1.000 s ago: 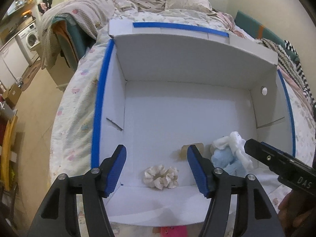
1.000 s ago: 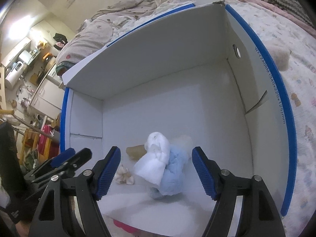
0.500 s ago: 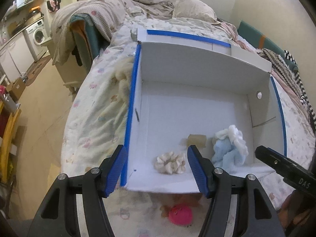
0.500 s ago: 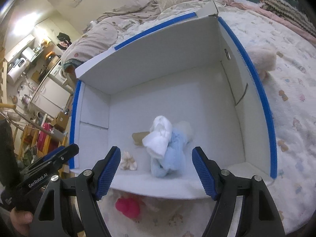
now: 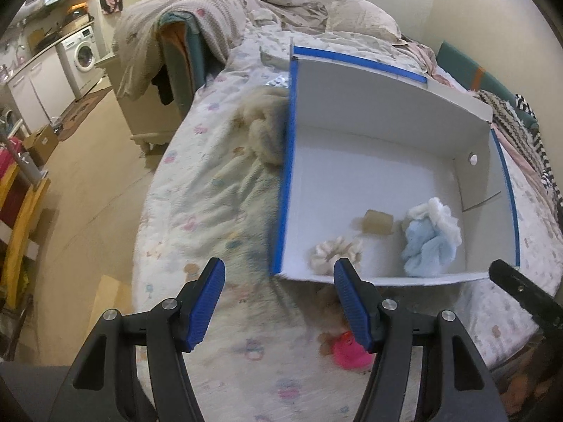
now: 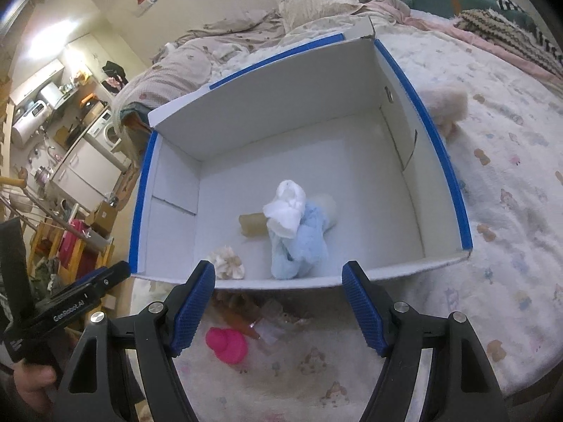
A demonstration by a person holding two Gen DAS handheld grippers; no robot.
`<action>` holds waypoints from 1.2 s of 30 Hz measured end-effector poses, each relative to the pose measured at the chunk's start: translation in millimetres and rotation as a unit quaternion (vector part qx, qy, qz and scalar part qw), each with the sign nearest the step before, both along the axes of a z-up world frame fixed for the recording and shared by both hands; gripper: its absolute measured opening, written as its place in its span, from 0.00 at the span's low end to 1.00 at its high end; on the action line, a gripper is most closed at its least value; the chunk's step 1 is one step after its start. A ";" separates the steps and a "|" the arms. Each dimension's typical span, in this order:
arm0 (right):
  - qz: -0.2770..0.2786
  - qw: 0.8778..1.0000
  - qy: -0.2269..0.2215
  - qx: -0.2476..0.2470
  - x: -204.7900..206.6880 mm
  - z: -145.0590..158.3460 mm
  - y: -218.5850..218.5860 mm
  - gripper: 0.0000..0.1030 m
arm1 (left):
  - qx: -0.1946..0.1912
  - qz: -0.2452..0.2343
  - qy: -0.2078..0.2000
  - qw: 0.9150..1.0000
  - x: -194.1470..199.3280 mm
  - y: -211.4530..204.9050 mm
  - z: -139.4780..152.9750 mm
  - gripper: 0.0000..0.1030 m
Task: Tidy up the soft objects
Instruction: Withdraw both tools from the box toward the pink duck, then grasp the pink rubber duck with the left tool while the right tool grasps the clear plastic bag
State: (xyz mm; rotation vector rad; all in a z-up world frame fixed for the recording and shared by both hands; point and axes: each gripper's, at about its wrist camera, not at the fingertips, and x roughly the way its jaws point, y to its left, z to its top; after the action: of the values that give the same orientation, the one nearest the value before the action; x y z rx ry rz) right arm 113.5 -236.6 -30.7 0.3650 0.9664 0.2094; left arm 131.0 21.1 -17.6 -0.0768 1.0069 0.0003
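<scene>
A white cardboard box point(image 5: 369, 105) point(image 6: 281, 112) with blue-taped rims lies on the bed. Inside it are a blue and white fluffy bundle point(image 5: 427, 237) point(image 6: 297, 232), a cream scrunchie point(image 5: 336, 251) point(image 6: 227, 262) and a small tan piece point(image 5: 376, 222) point(image 6: 252, 224). A pink soft object point(image 5: 348, 348) point(image 6: 227, 344) sits on the bed in front of the box. A cream furry object point(image 5: 265, 130) lies by the box's left wall, another cream furry object point(image 6: 448, 103) by its right wall. My left gripper point(image 5: 279, 300) hangs open and empty over the bedspread. My right gripper point(image 6: 278, 304) is open, empty, near the box's front wall.
The bed point(image 5: 211, 193) has a patterned white cover, with rumpled blankets and pillows point(image 5: 359, 17) at the far end. Left of the bed is bare floor point(image 5: 84, 176), a washing machine point(image 5: 82, 52) and a yellow chair point(image 5: 17, 218). A person's hand holds the left gripper's handle point(image 6: 31, 383).
Both grippers have drawn back from inside the box to in front of it. The left view has swung left, now over the bedspread. The pink object has come into view.
</scene>
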 end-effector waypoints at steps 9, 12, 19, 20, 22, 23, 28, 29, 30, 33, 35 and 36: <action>0.000 1.000 0.016 0.002 -8.8 -8.3 1.8 0.77 | -0.006 0.027 0.009 1.000 -19.3 24.1 -7.9 0.59; -0.004 1.000 0.023 0.008 -8.3 -10.9 0.2 0.77 | -0.012 0.035 0.016 0.999 -23.3 26.4 -11.1 0.59; -0.009 0.997 0.082 -0.012 -1.8 -37.1 3.7 0.77 | -0.007 0.041 0.033 0.999 -20.6 23.6 -24.8 0.59; -0.007 0.995 0.094 -0.018 -0.5 -42.4 5.2 0.77 | -0.009 0.042 0.038 0.998 -19.4 23.3 -27.6 0.59; -0.006 0.994 0.107 -0.018 1.0 -48.4 7.0 0.77 | -0.010 0.039 0.050 0.998 -17.5 22.5 -32.9 0.59; -0.006 0.994 0.110 -0.016 1.0 -49.6 7.7 0.77 | -0.007 0.034 0.060 0.998 -15.9 20.4 -36.8 0.59; -0.002 0.994 0.108 -0.012 0.0 -50.0 11.6 0.77 | -0.026 0.009 0.094 0.995 -15.0 4.5 -51.3 0.59; -0.001 0.994 0.108 -0.012 0.5 -49.6 11.6 0.77 | -0.030 0.000 0.100 0.995 -15.2 -1.7 -54.2 0.59; 0.000 0.994 0.108 -0.012 1.0 -49.6 11.4 0.77 | -0.033 -0.014 0.109 0.993 -15.3 -10.9 -58.3 0.59; -0.003 0.994 0.110 -0.011 2.2 -49.2 7.5 0.77 | -0.026 -0.053 0.130 0.990 -15.5 -38.7 -68.5 0.59; -0.009 0.993 0.114 -0.006 2.5 -50.9 3.0 0.77 | -0.017 -0.069 0.140 0.988 -15.5 -53.5 -74.1 0.59; -0.012 0.993 0.116 -0.002 2.1 -51.8 0.4 0.77 | -0.016 -0.075 0.147 0.986 -15.1 -59.2 -77.2 0.59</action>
State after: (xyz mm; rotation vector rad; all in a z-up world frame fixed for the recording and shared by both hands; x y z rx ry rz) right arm 115.6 -236.2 -82.5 0.4020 1.1913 0.1448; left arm 115.9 -38.1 -94.8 -0.0298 1.3061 -0.1468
